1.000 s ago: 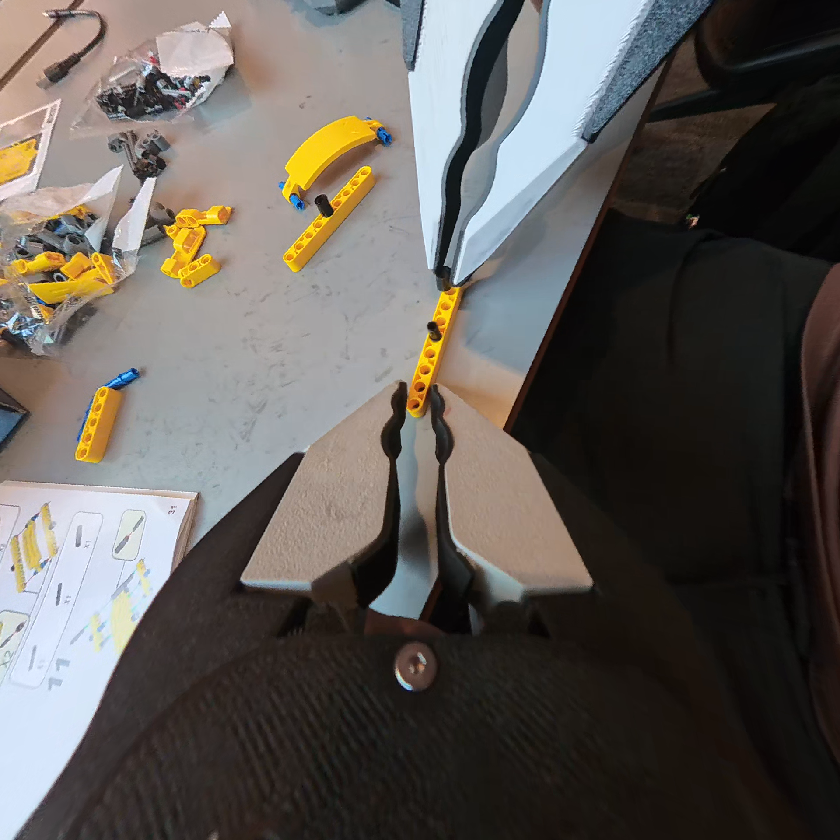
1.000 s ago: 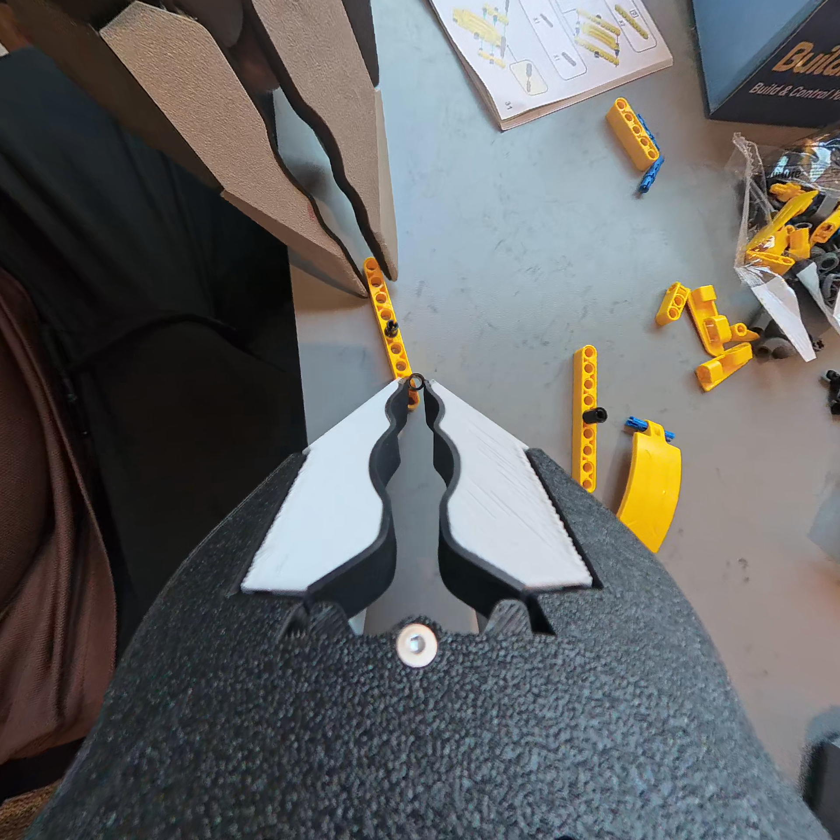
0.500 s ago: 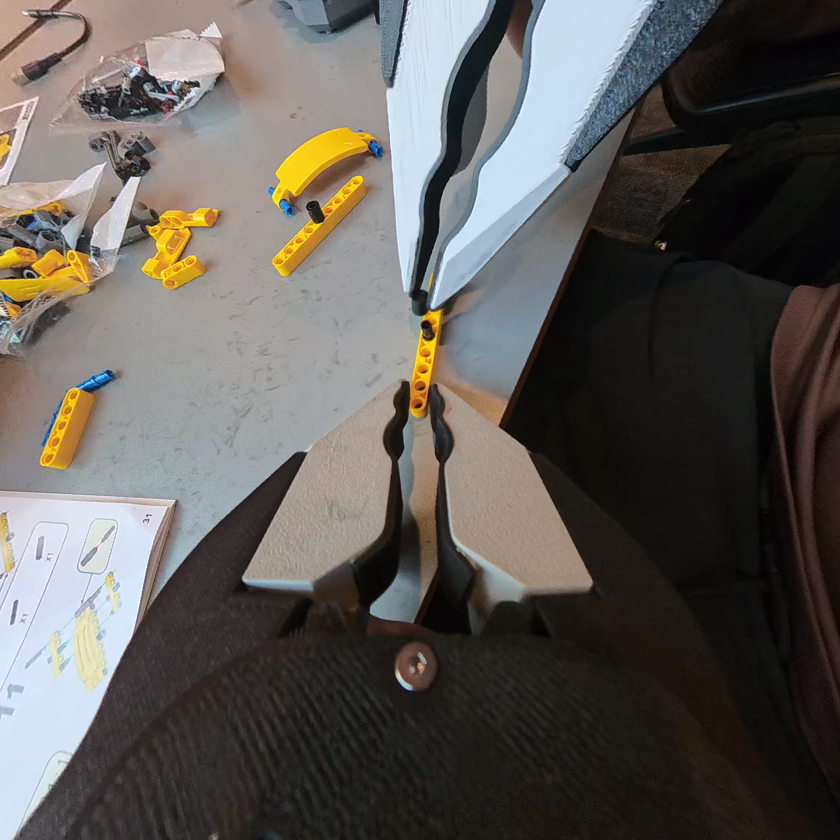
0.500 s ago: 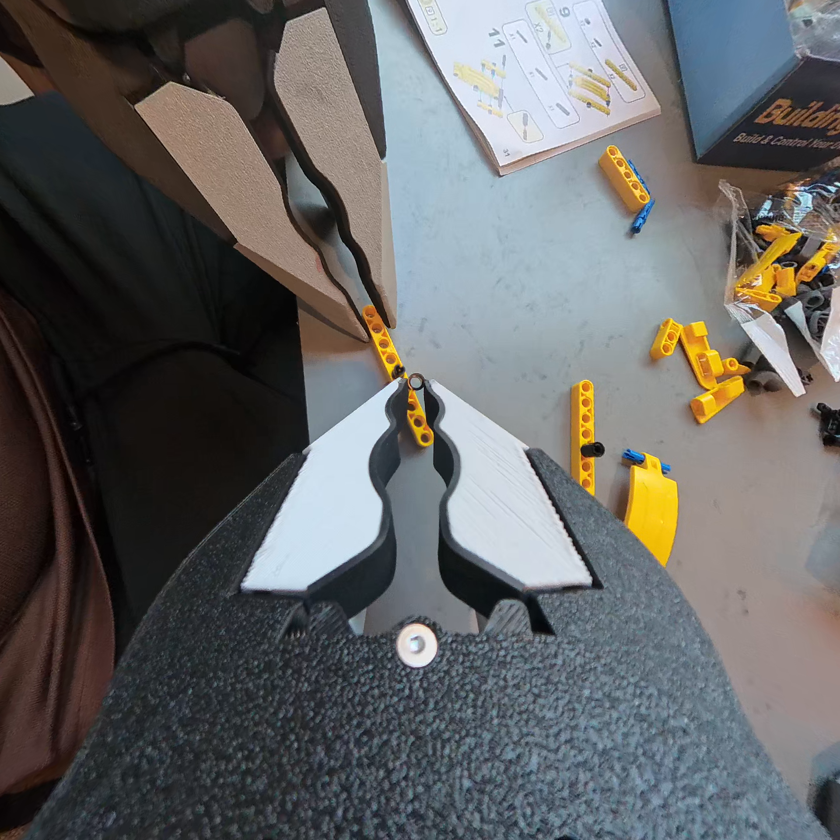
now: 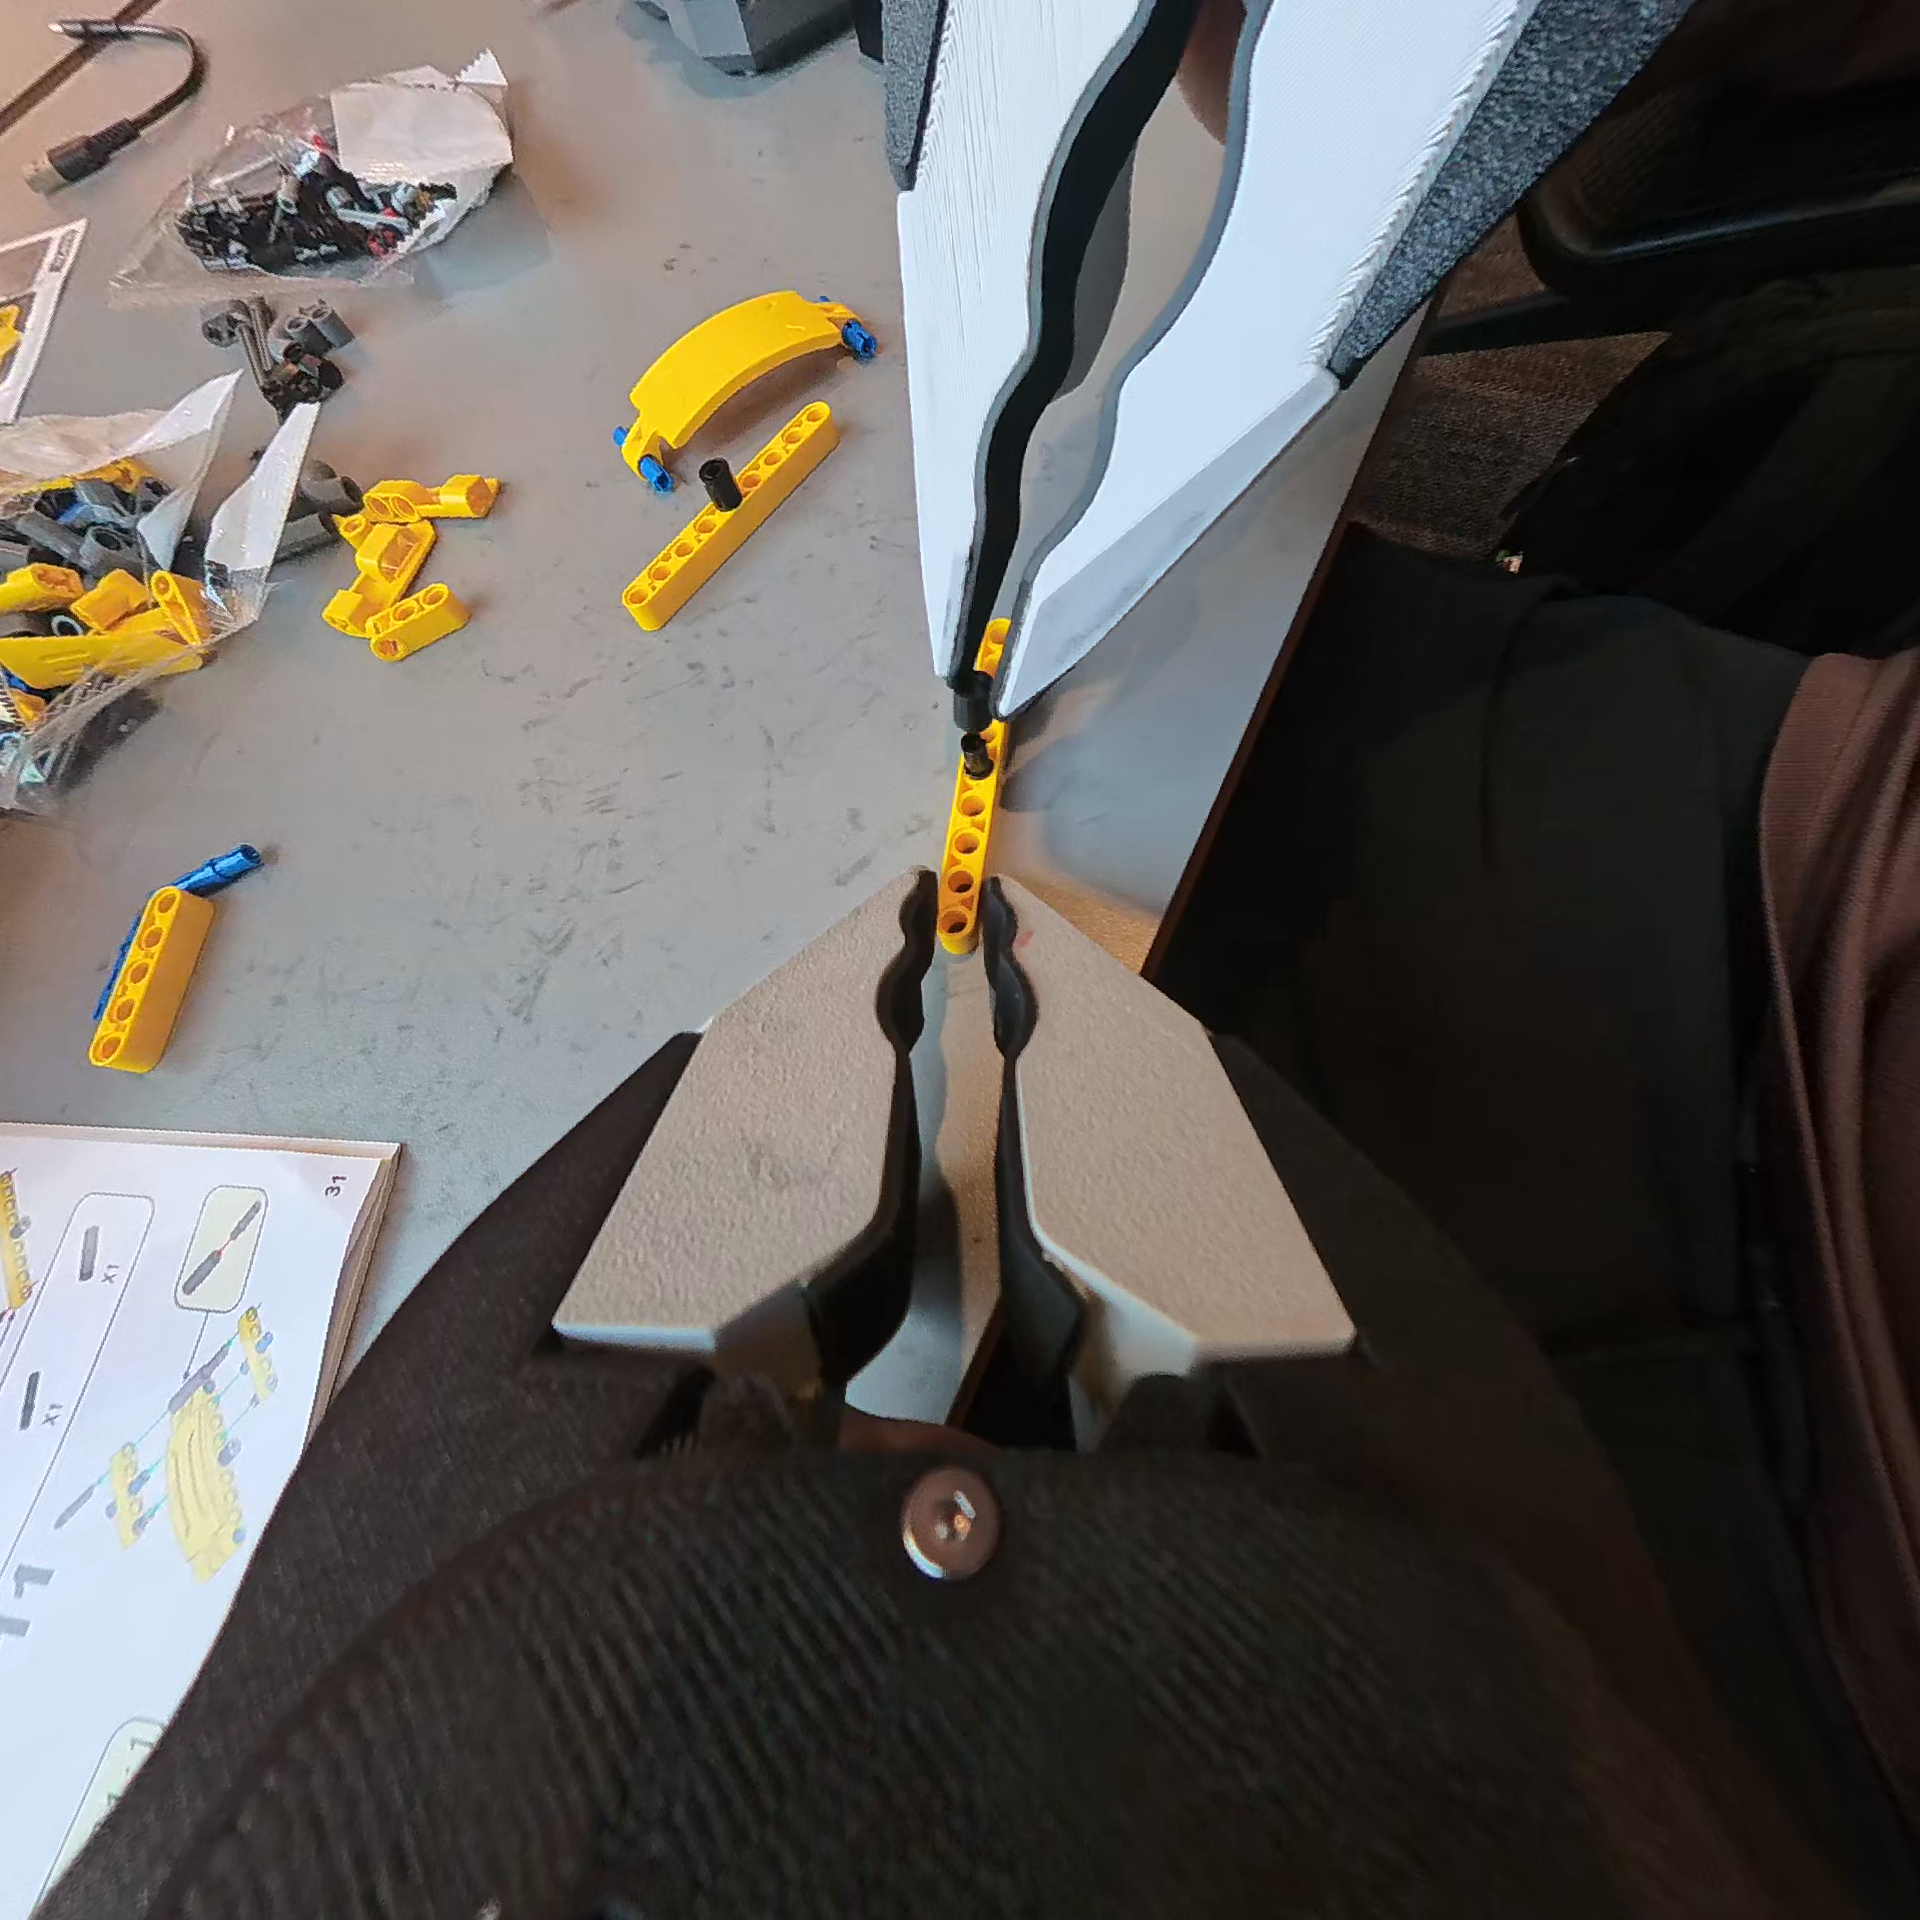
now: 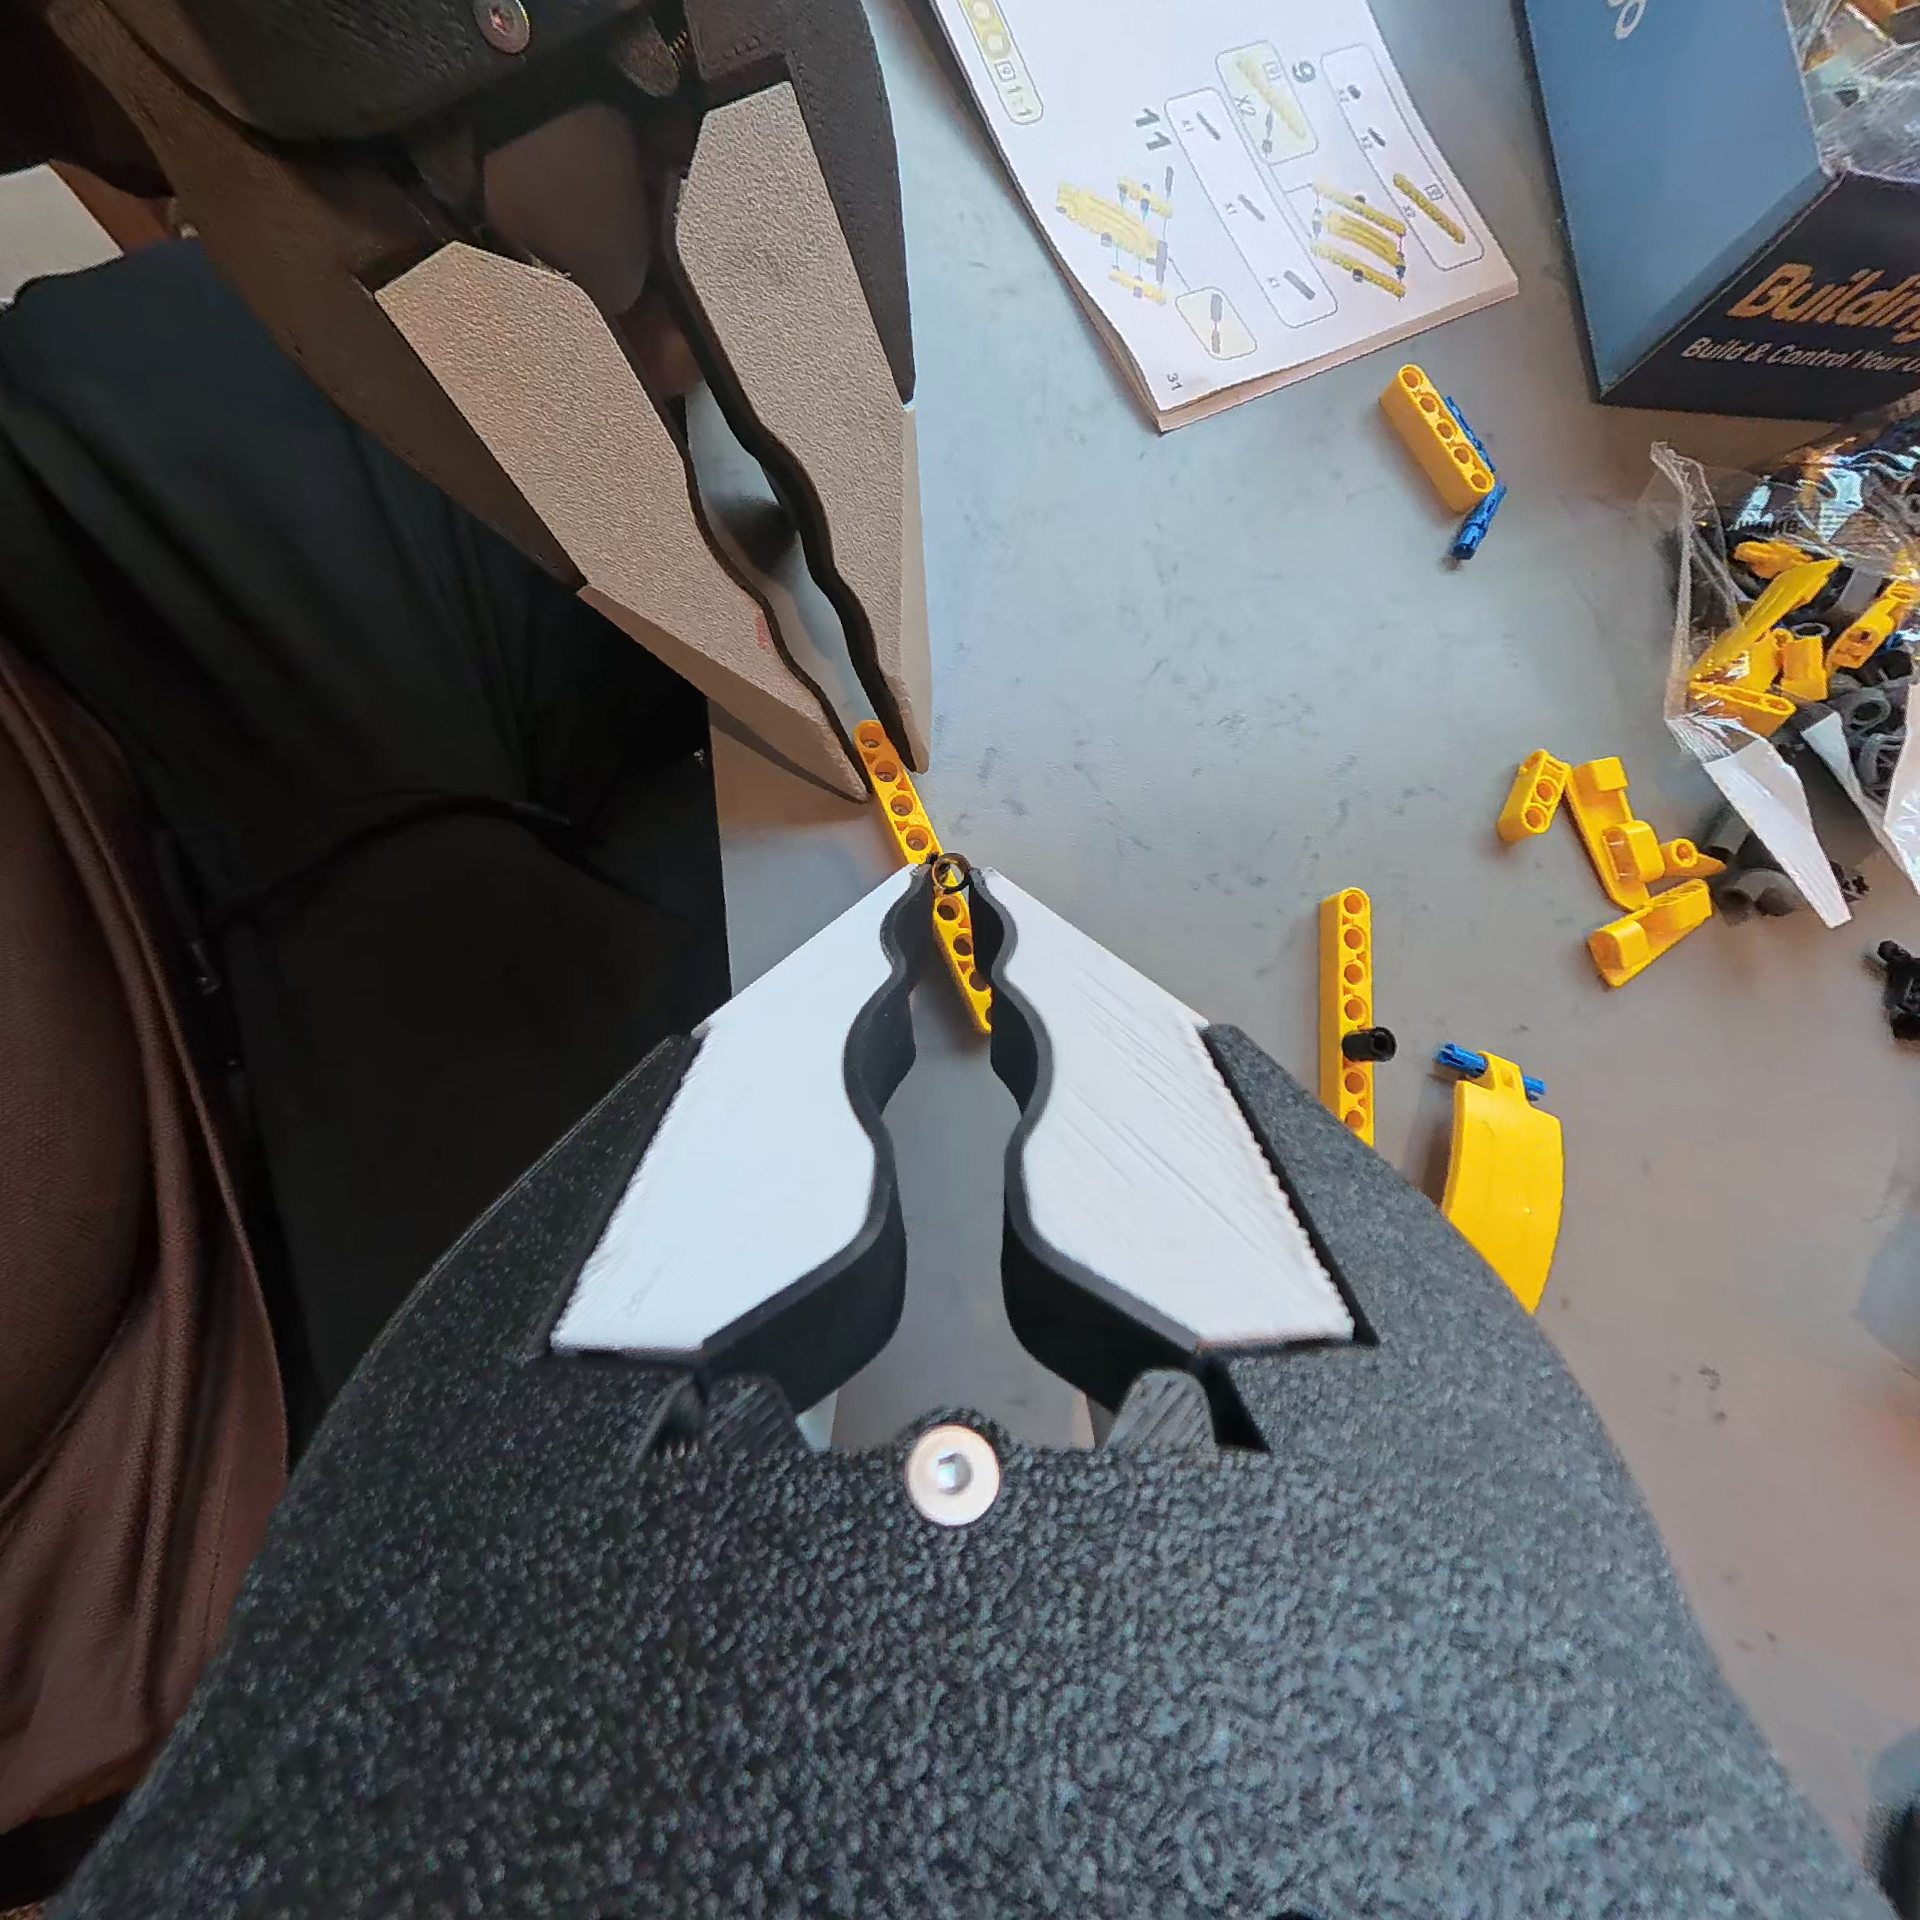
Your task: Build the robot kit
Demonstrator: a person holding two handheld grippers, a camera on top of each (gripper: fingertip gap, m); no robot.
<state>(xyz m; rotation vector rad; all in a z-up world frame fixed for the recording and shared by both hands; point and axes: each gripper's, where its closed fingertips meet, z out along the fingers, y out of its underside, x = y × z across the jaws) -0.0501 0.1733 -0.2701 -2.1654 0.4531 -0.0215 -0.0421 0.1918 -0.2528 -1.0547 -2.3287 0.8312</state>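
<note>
The left gripper (image 5: 956,902), grey-fingered, is clenched on the near end of a long yellow beam (image 5: 971,821), which lies close to the table edge (image 5: 1236,748) and runs away from it toward the right gripper (image 6: 948,875). That white-fingered one is pinched tight on a small black pin (image 5: 971,707), poised just above the beam beside a second pin (image 5: 977,750) already standing in a hole. To seat the pin cleanly, I'd judge it wants holding square to the beam and lined up over one hole, with the left grip steady so the beam does not twist or lift. The edge is the worry: the beam sits just beside it, and past it is only a person's dark lap (image 5: 1507,935), so a slipped pin could roll off. Open room lies to the other side, a bare grey stretch of table (image 5: 582,790). Farther out sit a second beam (image 5: 727,520) with its own pin and a curved panel (image 5: 727,358), a short beam (image 5: 151,977), a booklet (image 5: 156,1351), loose connectors (image 5: 400,566), and part bags (image 5: 312,197) well apart at the far side.
</note>
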